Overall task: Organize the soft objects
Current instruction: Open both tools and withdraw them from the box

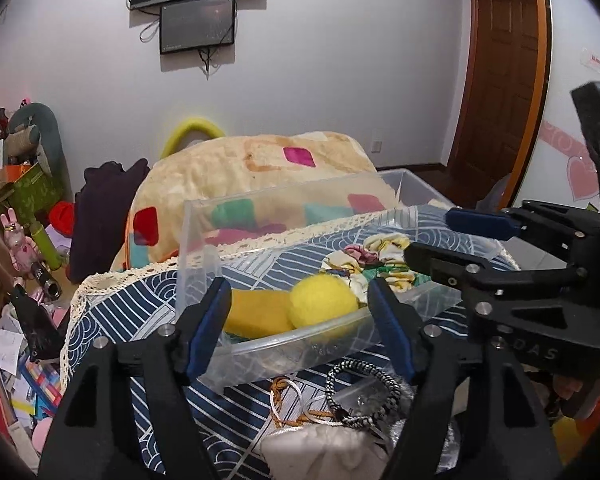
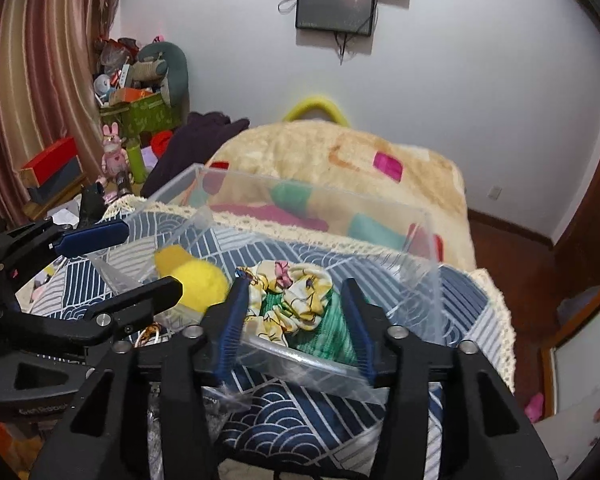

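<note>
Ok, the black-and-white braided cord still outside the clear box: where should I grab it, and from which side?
Take the braided cord at the top of its loop, coming from above with the left gripper, whose jaws stand open. That arc sits clear on the cloth; lower down it tangles with an orange string.

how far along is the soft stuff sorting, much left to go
Done: the yellow ball and floral scrunchie already lie in the clear bin. In hand: nothing; the left gripper and right gripper are both open at the bin's near rim. Left: the braided cords and white pouch on the blue patterned cloth outside the bin.
</note>
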`<state>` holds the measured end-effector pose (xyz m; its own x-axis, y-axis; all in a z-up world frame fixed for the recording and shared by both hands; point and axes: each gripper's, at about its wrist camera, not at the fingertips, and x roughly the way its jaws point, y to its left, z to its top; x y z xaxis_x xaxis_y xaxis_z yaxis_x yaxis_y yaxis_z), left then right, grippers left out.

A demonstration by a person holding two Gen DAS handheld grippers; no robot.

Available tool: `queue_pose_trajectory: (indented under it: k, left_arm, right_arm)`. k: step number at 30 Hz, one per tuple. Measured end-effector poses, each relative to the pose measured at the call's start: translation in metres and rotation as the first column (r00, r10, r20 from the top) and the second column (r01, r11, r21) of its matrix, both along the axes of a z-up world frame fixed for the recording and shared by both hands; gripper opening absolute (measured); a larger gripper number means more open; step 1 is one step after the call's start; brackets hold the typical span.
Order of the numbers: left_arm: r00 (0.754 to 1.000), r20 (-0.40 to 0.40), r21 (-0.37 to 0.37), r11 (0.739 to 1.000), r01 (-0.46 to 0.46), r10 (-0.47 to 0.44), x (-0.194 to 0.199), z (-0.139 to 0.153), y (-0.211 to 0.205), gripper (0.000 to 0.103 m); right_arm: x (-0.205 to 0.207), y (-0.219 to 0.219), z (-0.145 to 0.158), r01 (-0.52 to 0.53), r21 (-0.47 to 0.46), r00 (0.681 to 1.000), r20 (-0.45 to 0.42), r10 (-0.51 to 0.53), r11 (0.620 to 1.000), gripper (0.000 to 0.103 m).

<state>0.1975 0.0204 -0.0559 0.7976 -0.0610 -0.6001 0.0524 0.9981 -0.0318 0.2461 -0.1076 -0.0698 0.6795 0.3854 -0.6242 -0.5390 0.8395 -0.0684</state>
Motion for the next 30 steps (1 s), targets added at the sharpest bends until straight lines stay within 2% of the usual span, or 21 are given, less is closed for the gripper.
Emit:
queue_pose_trajectory:
  k: [4, 8, 9, 11, 17, 22, 30]
  left_arm:
    - [0.999, 0.038, -0.013, 1.000, -0.014, 0.015, -0.013, 0.010, 0.002, 0.082]
    - [0.996, 0.077, -0.029, 0.999, -0.030, 0.032, -0.025, 0.023, 0.005, 0.083]
    - [0.995, 0.088, -0.028, 0.999, -0.036, 0.039, -0.029, 0.027, 0.006, 0.084]
    - [0.993, 0.107, -0.028, 0.998, -0.047, 0.050, -0.036, 0.034, 0.008, 0.095]
    - [0.985, 0.152, -0.073, 0.995, -0.073, 0.084, -0.059, 0.046, 0.020, 0.097]
    - [0.984, 0.142, -0.095, 0.991, -0.090, 0.103, -0.070, 0.043, 0.027, 0.097]
    - [0.987, 0.084, -0.103, 0.987, -0.125, 0.134, -0.087, 0.015, 0.034, 0.097]
  right_arm:
    - [-0.011, -0.007, 0.011, 0.004, 0.028, 0.999, 0.041, -0.005, 1.000, 0.061]
    - [-0.024, -0.014, 0.022, 0.005, 0.066, 0.997, 0.082, -0.010, 0.998, 0.068]
    - [-0.027, -0.014, 0.024, 0.005, 0.070, 0.996, 0.090, -0.011, 0.998, 0.069]
    - [-0.034, -0.017, 0.029, 0.005, 0.079, 0.993, 0.114, -0.014, 0.997, 0.070]
    - [-0.051, -0.023, 0.035, 0.005, 0.105, 0.986, 0.163, -0.023, 0.994, 0.074]
    - [-0.060, -0.031, 0.030, 0.011, 0.125, 0.987, 0.158, -0.031, 0.992, 0.074]
    - [-0.071, -0.043, 0.006, 0.038, 0.107, 0.993, 0.104, -0.049, 0.994, 0.079]
